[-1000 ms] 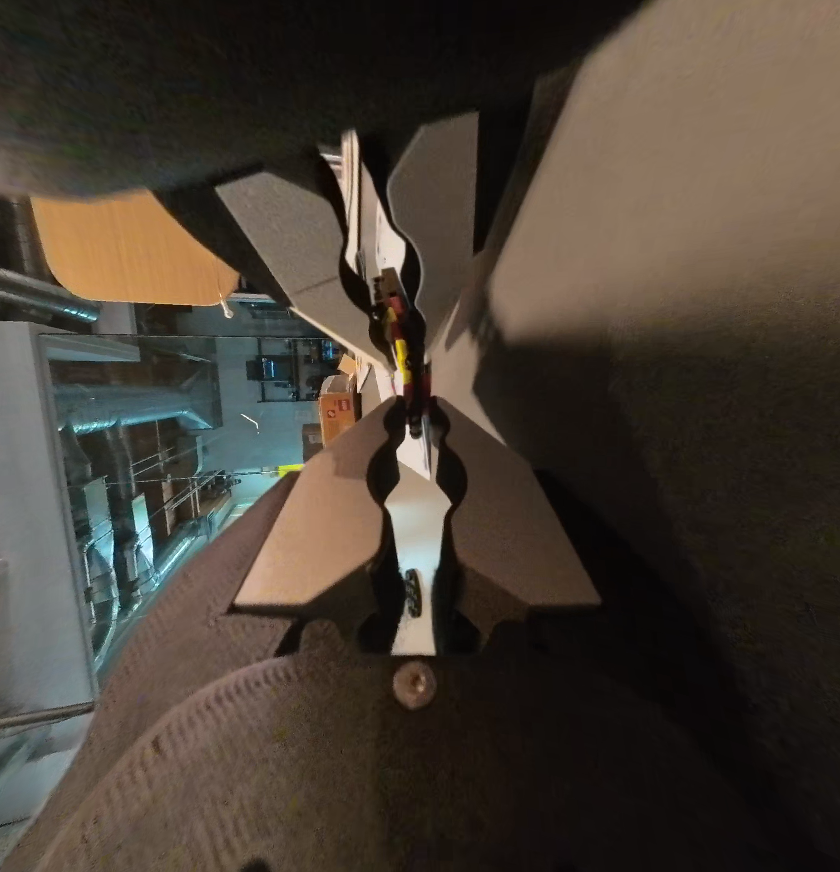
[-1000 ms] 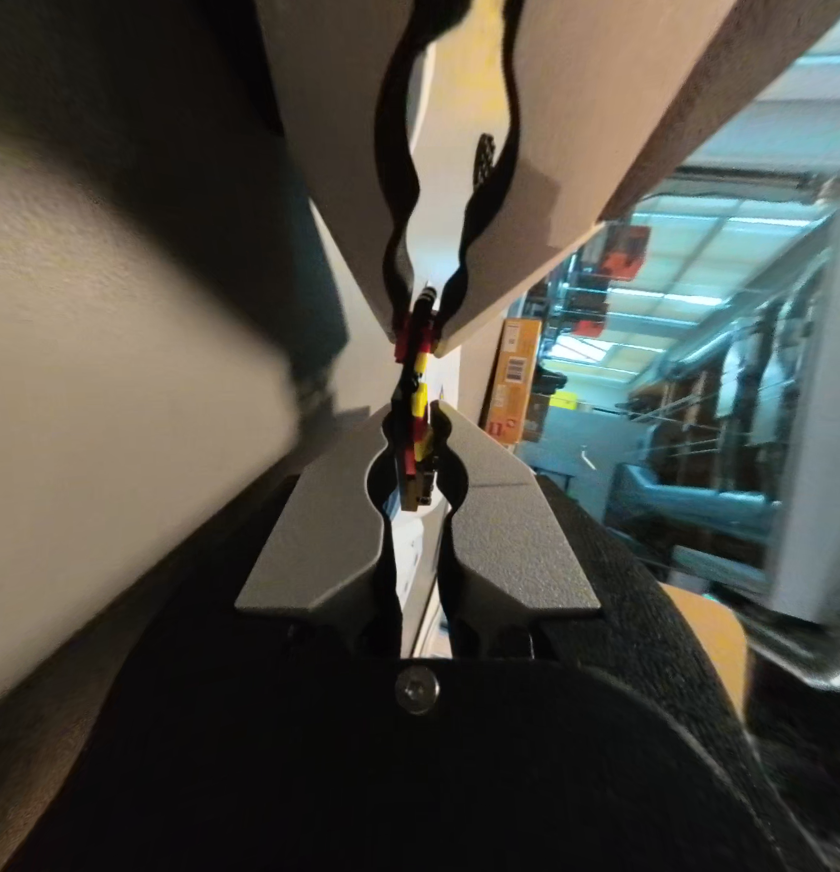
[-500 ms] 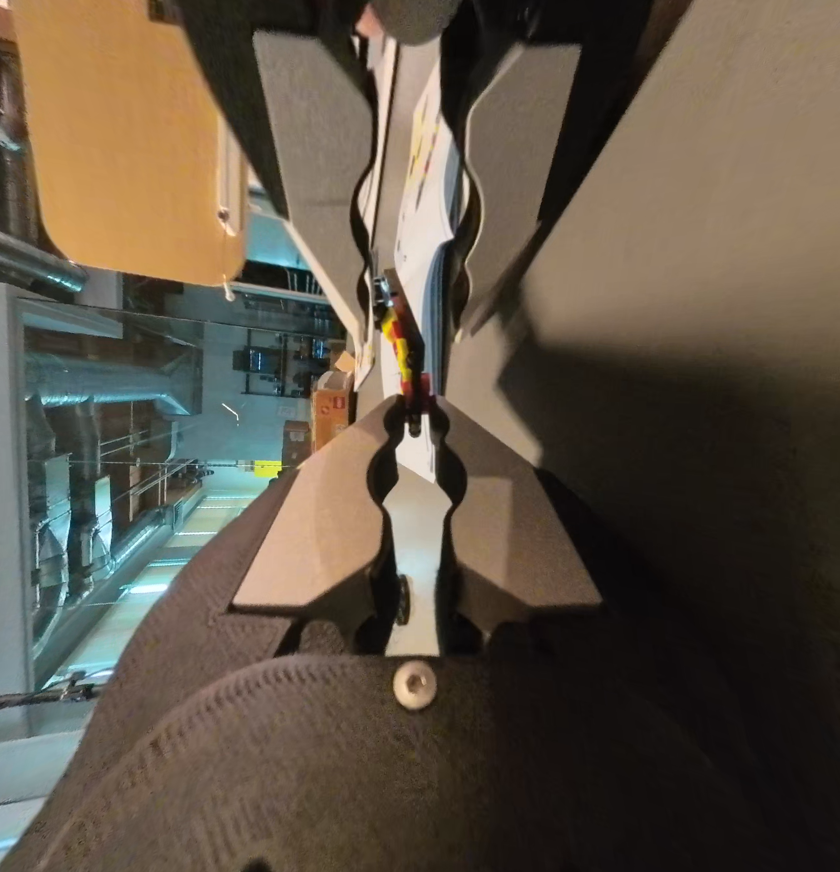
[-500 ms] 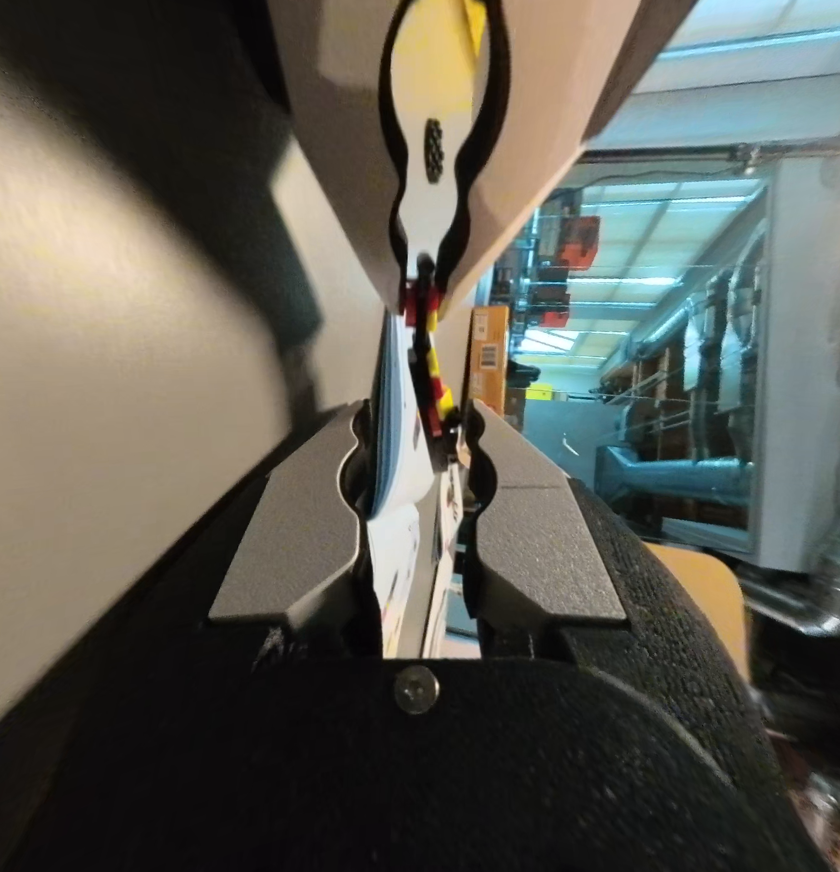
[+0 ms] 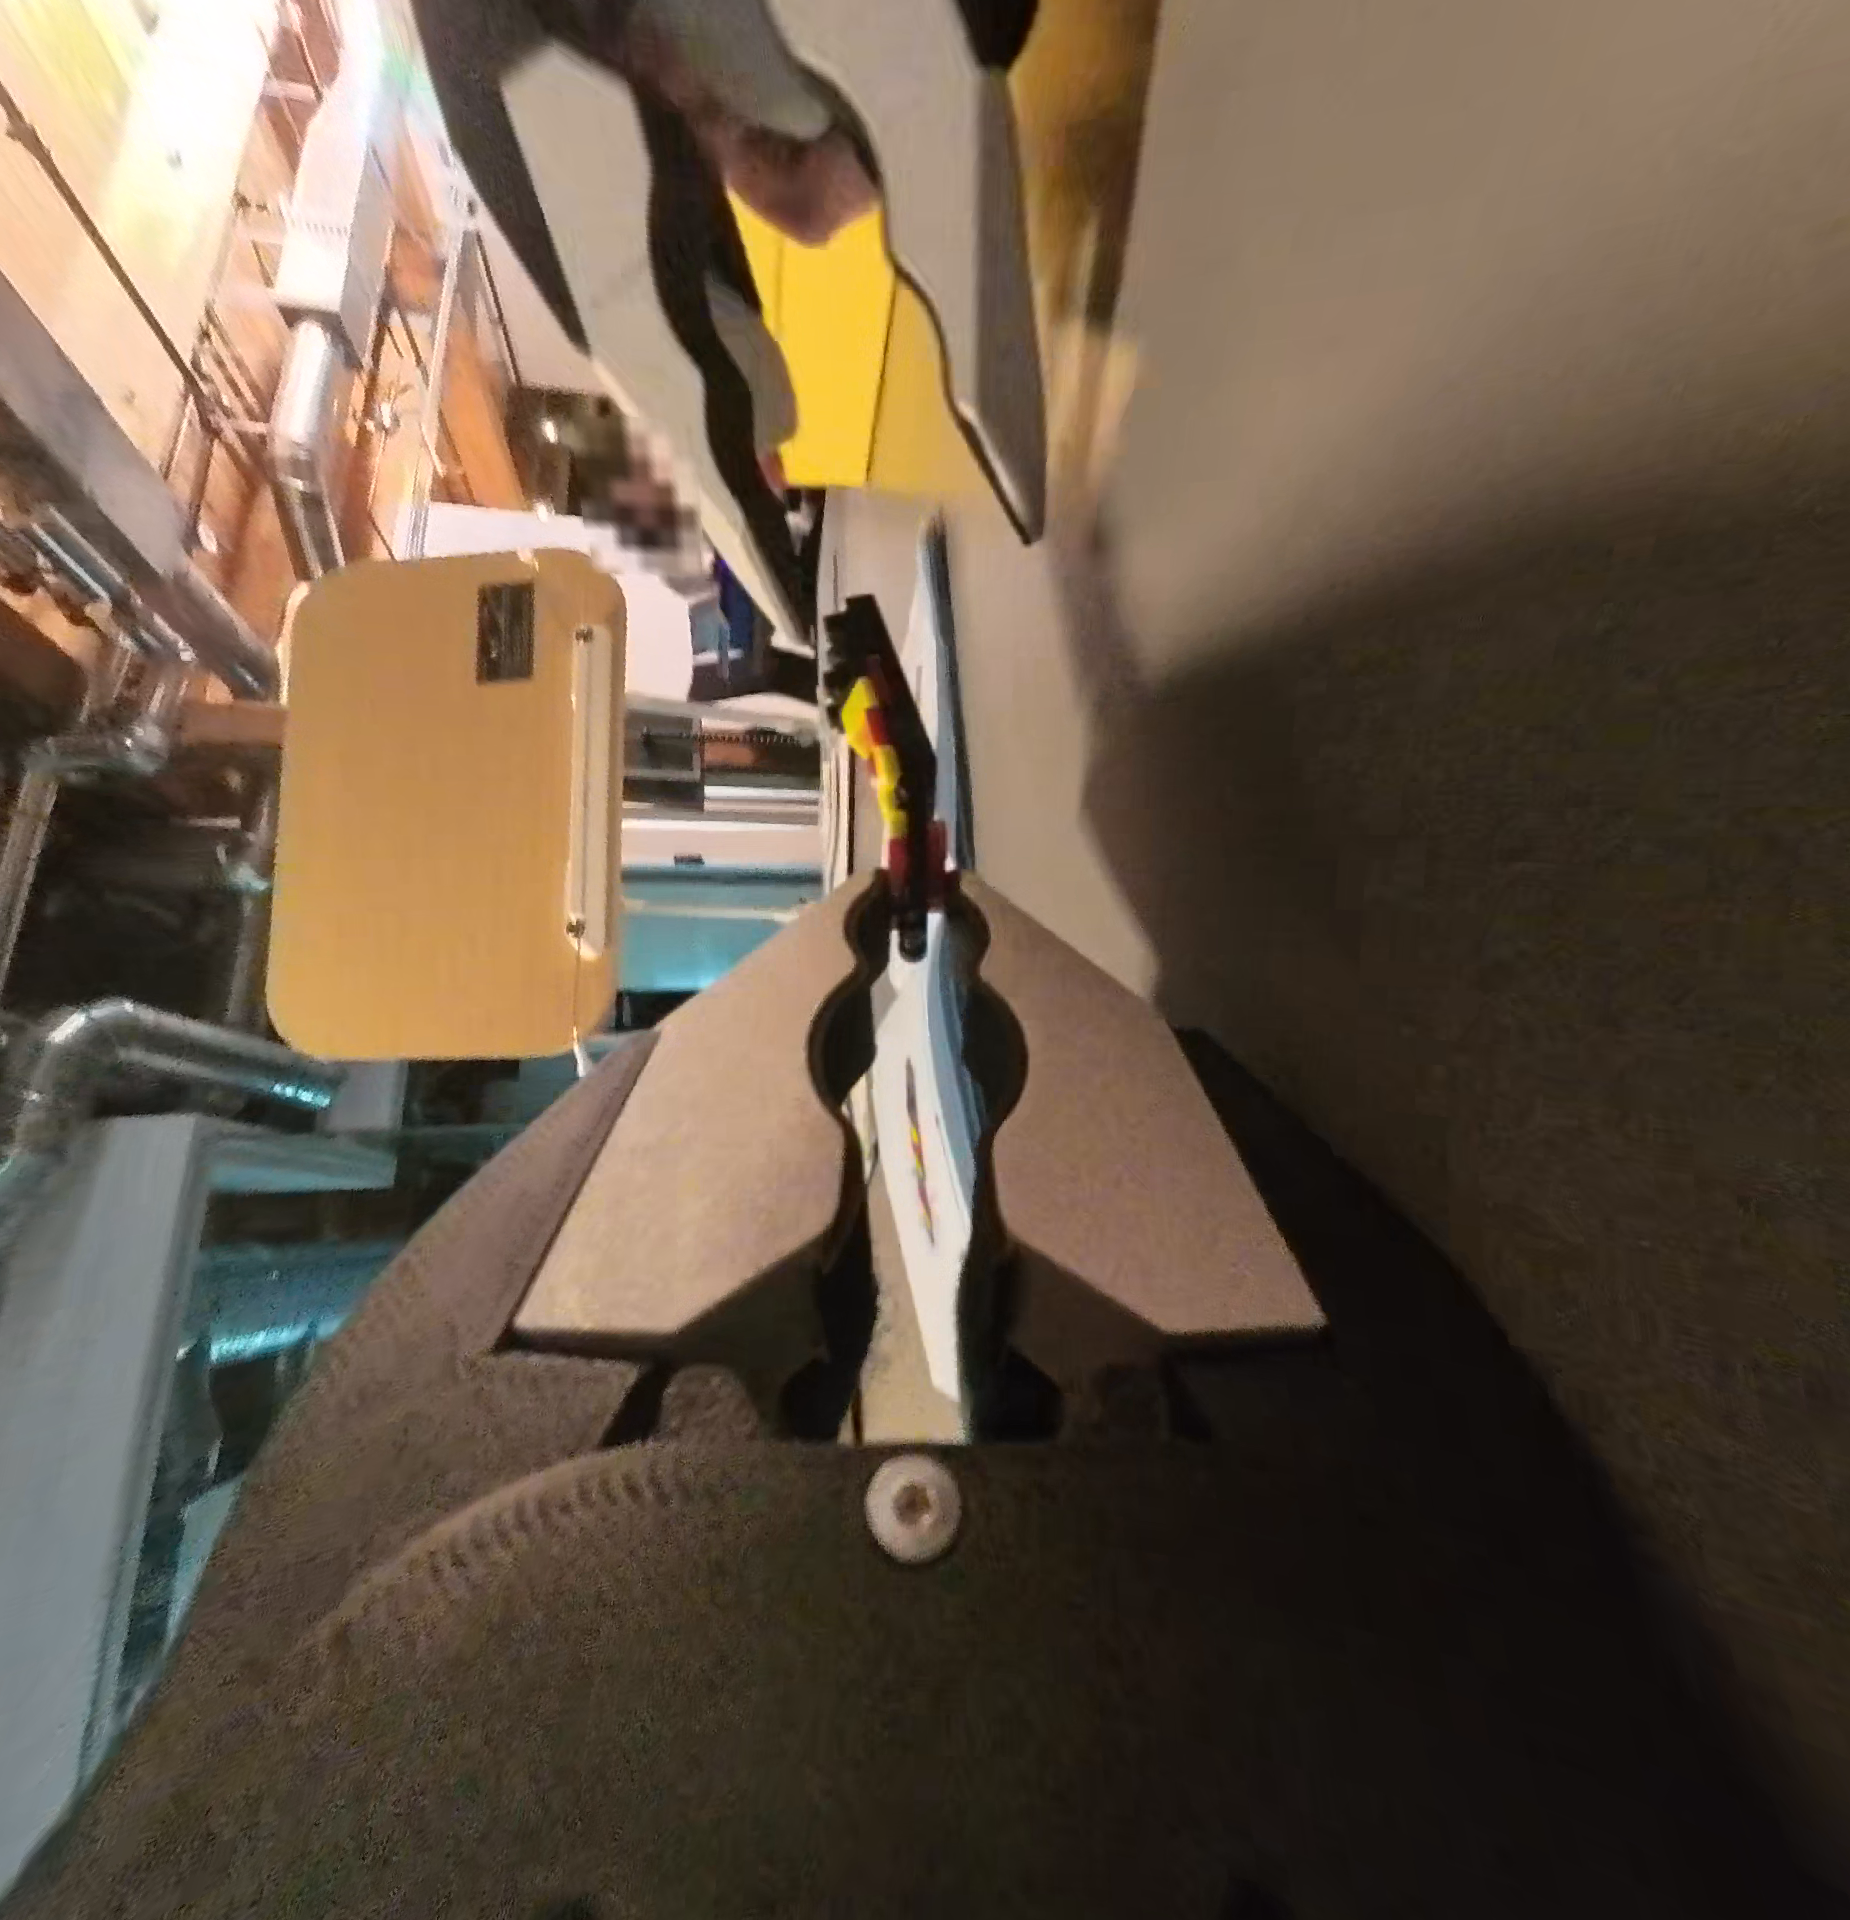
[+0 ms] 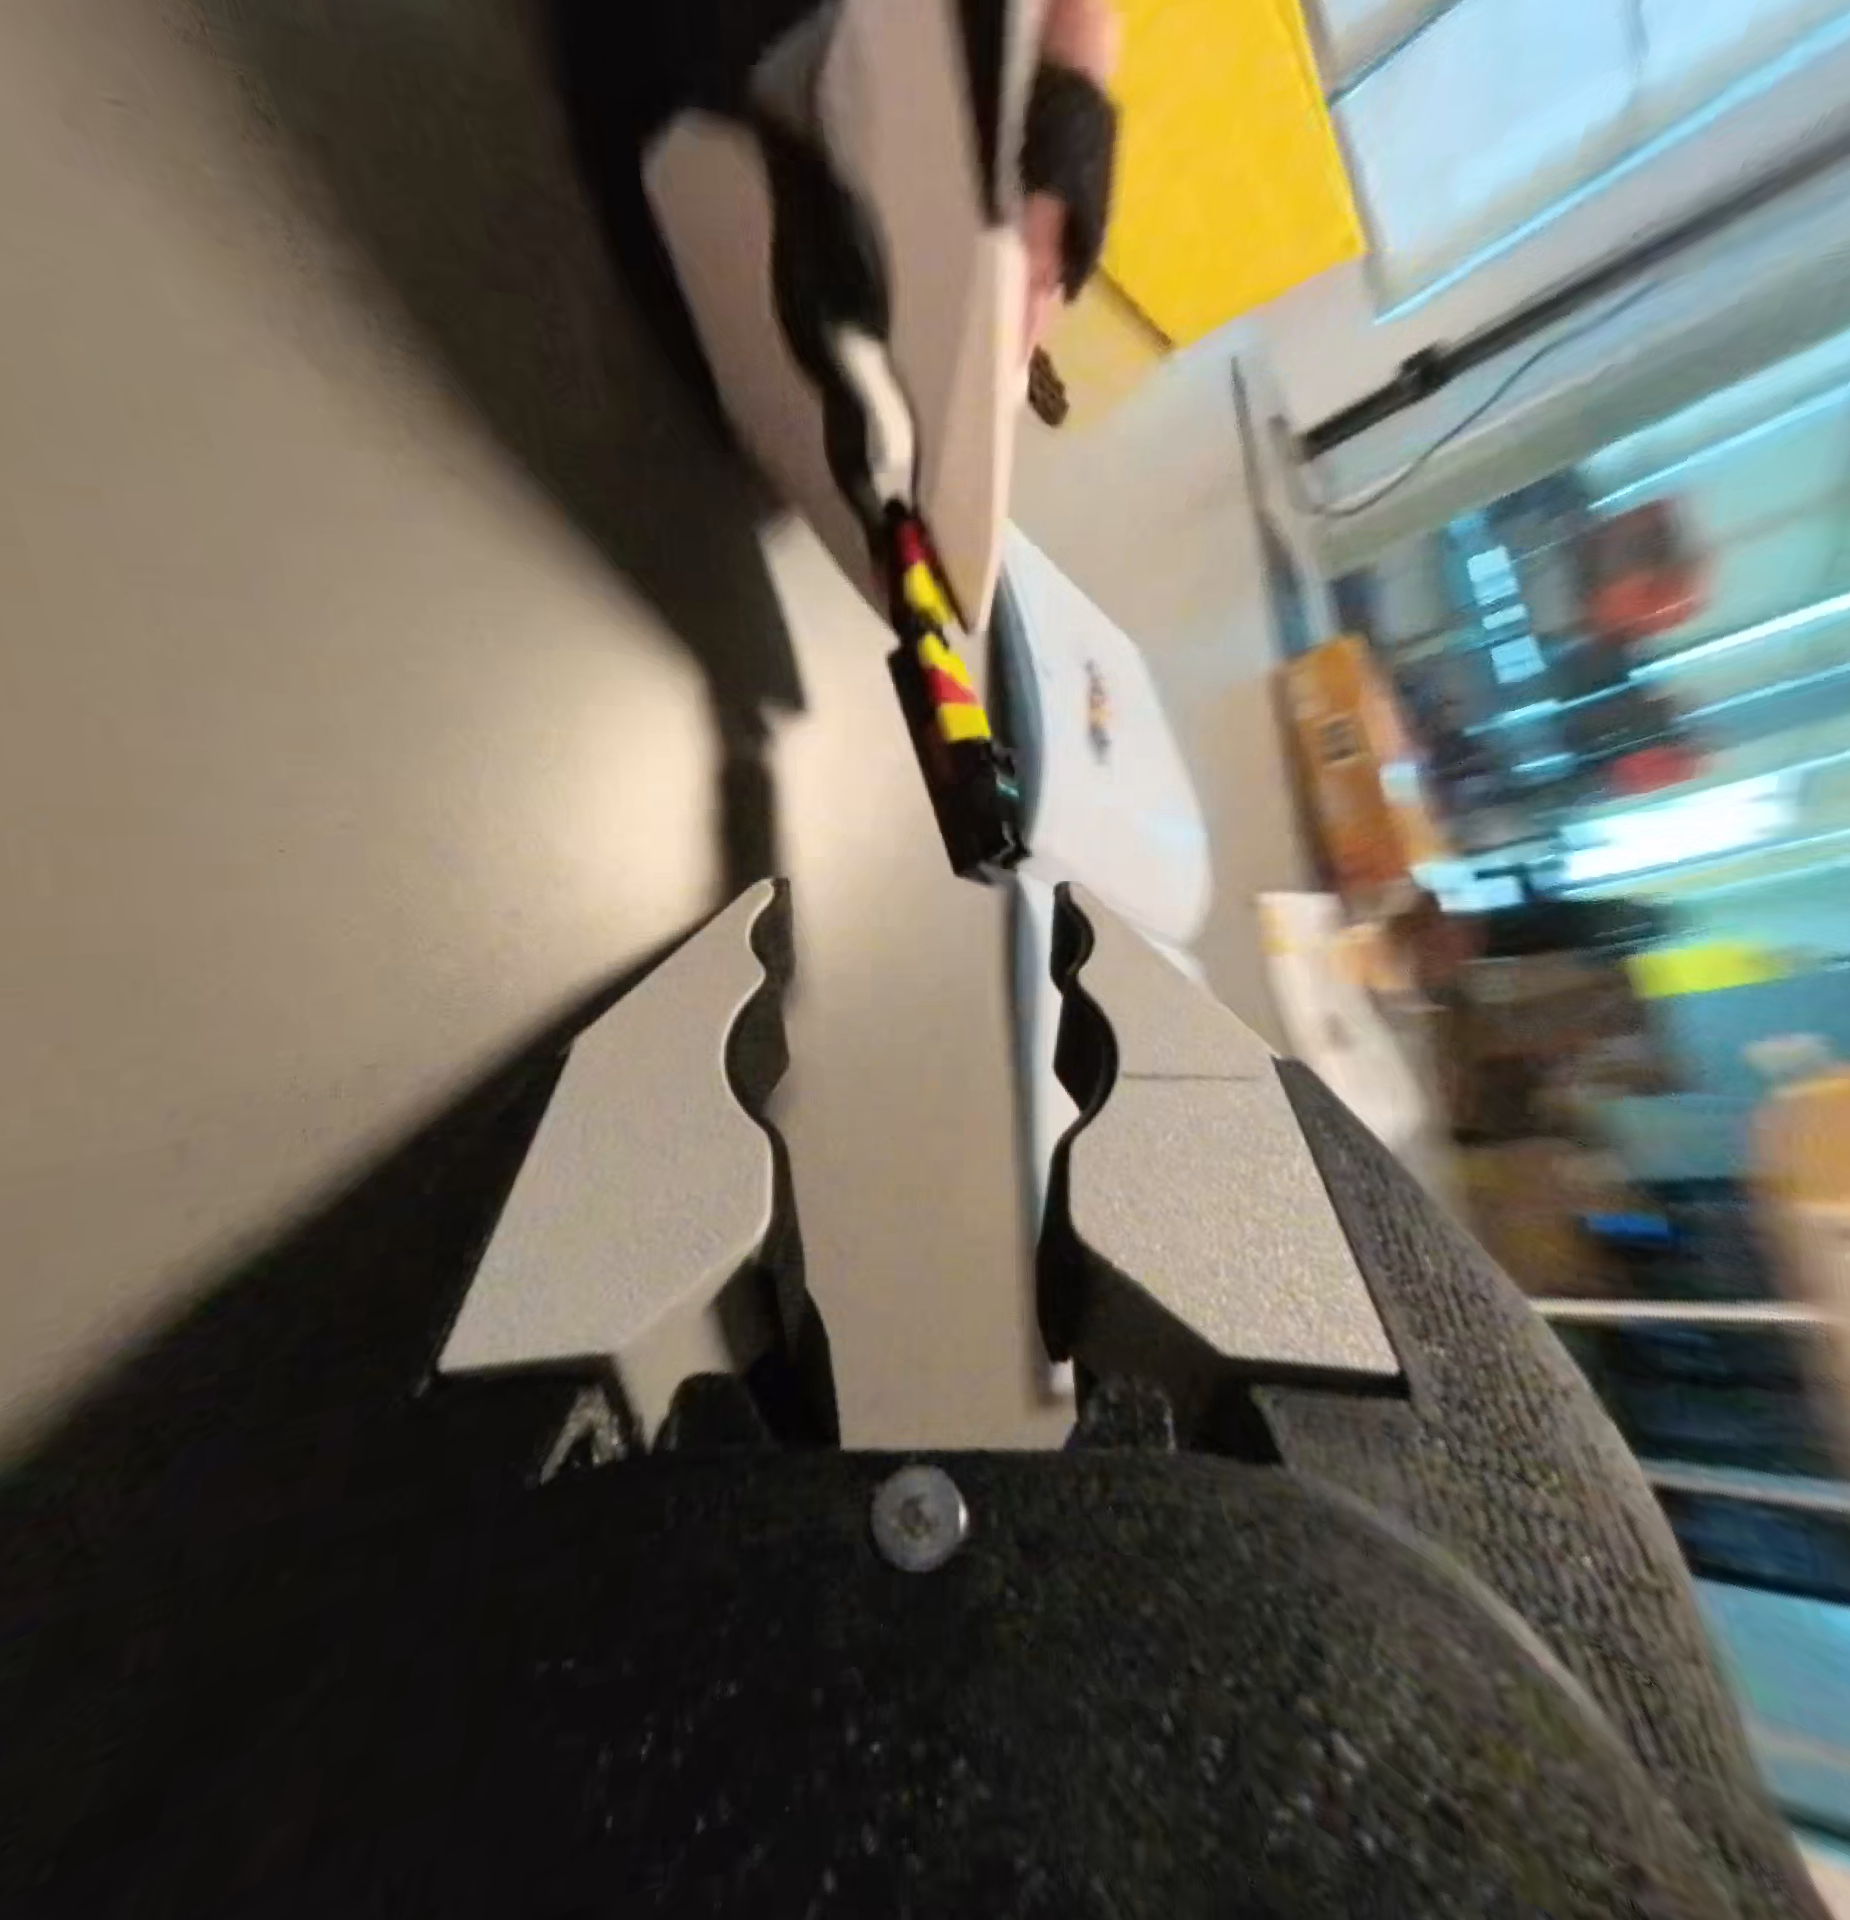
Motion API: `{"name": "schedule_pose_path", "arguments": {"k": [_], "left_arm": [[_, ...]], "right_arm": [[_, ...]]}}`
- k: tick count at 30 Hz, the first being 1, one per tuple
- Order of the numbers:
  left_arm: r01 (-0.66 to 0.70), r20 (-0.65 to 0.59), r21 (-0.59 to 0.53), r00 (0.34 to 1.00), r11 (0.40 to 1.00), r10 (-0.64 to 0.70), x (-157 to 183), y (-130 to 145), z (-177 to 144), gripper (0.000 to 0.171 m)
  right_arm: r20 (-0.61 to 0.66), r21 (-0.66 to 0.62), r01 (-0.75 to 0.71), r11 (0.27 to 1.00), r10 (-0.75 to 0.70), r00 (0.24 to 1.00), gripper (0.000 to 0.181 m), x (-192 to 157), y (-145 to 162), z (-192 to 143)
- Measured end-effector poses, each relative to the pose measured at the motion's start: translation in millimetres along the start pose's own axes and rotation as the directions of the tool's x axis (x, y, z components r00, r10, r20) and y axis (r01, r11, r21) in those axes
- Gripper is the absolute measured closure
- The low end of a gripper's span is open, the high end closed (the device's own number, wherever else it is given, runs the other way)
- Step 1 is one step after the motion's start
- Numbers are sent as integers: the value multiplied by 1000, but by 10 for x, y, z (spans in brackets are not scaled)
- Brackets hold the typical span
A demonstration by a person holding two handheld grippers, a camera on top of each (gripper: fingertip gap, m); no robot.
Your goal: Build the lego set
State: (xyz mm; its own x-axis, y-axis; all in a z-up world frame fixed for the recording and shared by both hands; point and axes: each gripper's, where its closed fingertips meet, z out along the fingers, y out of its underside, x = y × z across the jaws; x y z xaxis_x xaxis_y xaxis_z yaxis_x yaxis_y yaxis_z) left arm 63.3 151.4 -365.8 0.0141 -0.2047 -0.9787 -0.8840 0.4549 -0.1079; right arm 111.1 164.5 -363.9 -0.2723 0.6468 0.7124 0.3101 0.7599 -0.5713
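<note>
Left claw (image 5: 916, 904) clenches one black, red and yellow lego strip (image 5: 885, 748); right claw (image 6: 921, 904) gapes, released.

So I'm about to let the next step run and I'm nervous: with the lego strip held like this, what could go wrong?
1. The left gripper pinches the thin black, red and yellow lego strip only at its very end, so it may pivot or slip.
2. The right gripper is open just short of the strip's free end; a misaligned regrasp could knock it loose.
3. The right wrist view is motion-blurred, so a fast approach may overshoot toward the white instruction booklet.
</note>
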Motion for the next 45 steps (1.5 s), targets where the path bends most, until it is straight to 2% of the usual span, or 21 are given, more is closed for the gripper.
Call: {"name": "schedule_pose_path", "arguments": {"k": [2,4,6,11,16,17,20,23,28,32,34,35,37,39,40,41,43,45], "left_arm": [[-29,11,59,1000,998,28,-20,-69,61,163],[-50,16,116,999,992,49,-30,-153,110,163],[-62,19,149,998,987,60,-34,-212,151,163],[-81,25,186,997,979,78,-39,-289,188,163],[-60,35,152,998,987,55,-63,-253,208,161],[-47,30,139,999,989,44,-62,-233,215,160],[30,18,47,999,998,-31,-94,-57,237,142],[135,94,-45,987,990,-130,-263,187,226,146],[368,127,-65,925,927,-358,-414,393,250,148],[451,128,-36,887,892,-443,-467,432,229,149],[486,126,-15,868,874,-481,-495,436,220,148],[506,124,-1,856,863,-502,-513,436,214,147],[547,127,27,828,836,-546,-560,449,195,147],[584,146,57,798,810,-585,-636,478,169,146],[599,165,77,781,797,-603,-688,497,147,146],[613,186,100,763,784,-620,-748,517,116,146],[631,231,158,724,759,-650,-876,553,39,147],[648,264,194,689,737,-675,-966,610,-22,148]], "right_arm": [[169,94,-343,935,324,931,131,-37,-134,-14],[235,116,-483,868,448,863,127,36,-209,-28],[278,110,-539,835,495,823,131,29,-237,-40],[268,36,-489,872,463,845,161,-59,-148,5],[262,-2,-480,877,464,846,165,-80,-82,15],[246,-18,-466,884,456,855,166,-78,-40,17],[211,-78,-450,889,456,864,166,-63,116,-12],[207,-147,-459,876,481,852,165,-80,252,-43],[230,-178,-509,842,539,810,164,-112,313,-52],[220,-163,-523,836,548,807,145,-65,340,-90],[164,-55,-531,845,533,830,140,121,275,-135],[92,35,-531,847,526,846,140,302,228,-172],[-142,234,-476,848,514,846,143,751,175,-332],[-437,372,-348,861,493,753,161,1146,231,-613],[-542,380,-278,882,457,706,167,1232,275,-726],[-597,346,-239,907,409,690,172,1247,330,-759],[-638,259,-239,936,351,686,176,1252,459,-722],[-655,228,-229,946,323,683,179,1260,491,-713]]}}
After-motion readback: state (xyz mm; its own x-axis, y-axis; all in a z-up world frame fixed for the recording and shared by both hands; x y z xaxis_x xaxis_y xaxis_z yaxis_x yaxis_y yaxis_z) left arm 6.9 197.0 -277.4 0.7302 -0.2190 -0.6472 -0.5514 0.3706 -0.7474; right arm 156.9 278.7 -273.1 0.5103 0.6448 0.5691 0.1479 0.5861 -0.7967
